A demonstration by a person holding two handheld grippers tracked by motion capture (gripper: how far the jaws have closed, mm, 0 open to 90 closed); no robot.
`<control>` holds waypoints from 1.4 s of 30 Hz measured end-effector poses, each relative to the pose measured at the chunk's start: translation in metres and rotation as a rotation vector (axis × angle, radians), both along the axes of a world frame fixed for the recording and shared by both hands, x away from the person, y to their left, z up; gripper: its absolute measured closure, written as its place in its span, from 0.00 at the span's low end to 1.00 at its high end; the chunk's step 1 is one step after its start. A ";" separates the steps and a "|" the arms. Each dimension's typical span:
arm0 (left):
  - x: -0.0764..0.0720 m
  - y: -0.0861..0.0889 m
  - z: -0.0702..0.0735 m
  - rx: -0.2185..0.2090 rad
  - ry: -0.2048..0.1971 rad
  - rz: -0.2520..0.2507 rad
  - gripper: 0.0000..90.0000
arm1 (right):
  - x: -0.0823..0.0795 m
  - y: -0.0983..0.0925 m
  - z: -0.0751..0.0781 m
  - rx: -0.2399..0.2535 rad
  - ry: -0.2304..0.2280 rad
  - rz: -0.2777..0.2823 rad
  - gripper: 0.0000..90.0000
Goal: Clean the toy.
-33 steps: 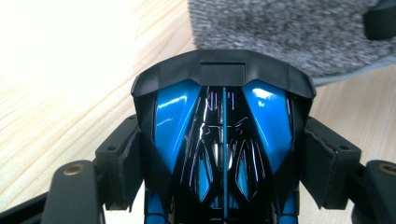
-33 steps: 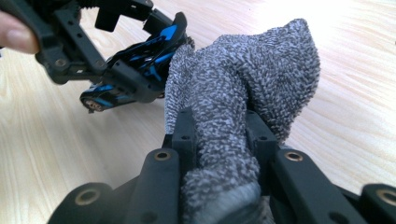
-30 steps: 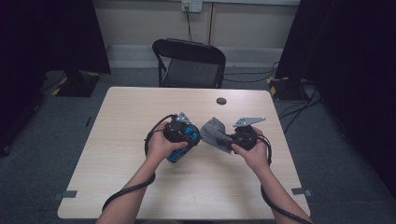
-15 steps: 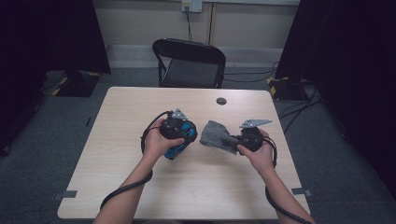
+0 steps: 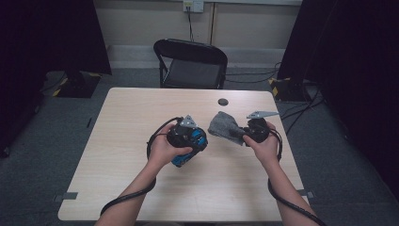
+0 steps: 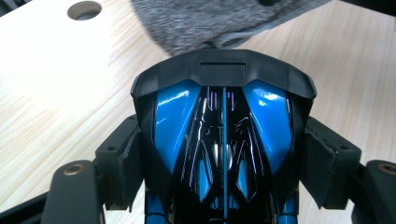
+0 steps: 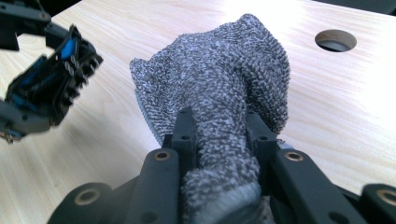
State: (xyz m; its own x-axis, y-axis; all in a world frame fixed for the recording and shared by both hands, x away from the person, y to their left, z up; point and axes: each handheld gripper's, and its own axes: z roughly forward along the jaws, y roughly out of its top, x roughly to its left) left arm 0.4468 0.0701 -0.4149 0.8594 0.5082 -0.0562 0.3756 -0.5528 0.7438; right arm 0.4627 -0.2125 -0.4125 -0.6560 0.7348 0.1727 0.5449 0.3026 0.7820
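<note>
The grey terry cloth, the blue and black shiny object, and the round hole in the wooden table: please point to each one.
grey terry cloth [image 7: 219, 74], right gripper view, on its bunched upper fold.
blue and black shiny object [image 6: 173, 116], left gripper view, on its left blue panel.
round hole [image 7: 335, 40], right gripper view, on its dark centre.

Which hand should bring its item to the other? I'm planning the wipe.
Right, probably: the right gripper is shut on the grey cloth, whose free end faces the blue-and-black object clamped in the left gripper.
</note>
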 end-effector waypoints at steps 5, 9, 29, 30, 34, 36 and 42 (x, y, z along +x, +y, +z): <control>-0.002 -0.006 -0.002 -0.003 0.009 -0.020 0.28 | 0.004 0.006 0.005 0.000 -0.009 -0.004 0.79; -0.003 -0.010 -0.003 0.002 0.011 -0.039 0.28 | 0.006 0.010 0.008 -0.006 -0.014 -0.004 0.79; 0.010 -0.008 -0.010 0.033 0.032 0.005 0.28 | -0.007 0.032 0.007 0.012 -0.021 0.114 0.79; 0.010 -0.008 -0.010 0.028 0.032 0.010 0.28 | -0.008 0.032 0.007 0.006 -0.020 0.115 0.79; 0.013 -0.004 -0.011 0.036 0.030 0.025 0.28 | -0.010 0.029 0.006 0.018 -0.019 0.126 0.79; 0.014 -0.003 -0.011 0.039 0.032 0.030 0.28 | -0.012 0.028 0.005 0.029 -0.018 0.130 0.79; 0.019 0.002 -0.010 0.039 0.033 0.058 0.28 | -0.017 0.030 0.002 0.028 -0.012 0.149 0.79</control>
State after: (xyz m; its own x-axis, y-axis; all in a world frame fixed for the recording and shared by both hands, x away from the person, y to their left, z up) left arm 0.4656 0.0721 -0.4253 0.8262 0.5598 -0.0630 0.4320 -0.5579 0.7086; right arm 0.4459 -0.1830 -0.4102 -0.7595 0.6240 0.1837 0.4864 0.3573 0.7973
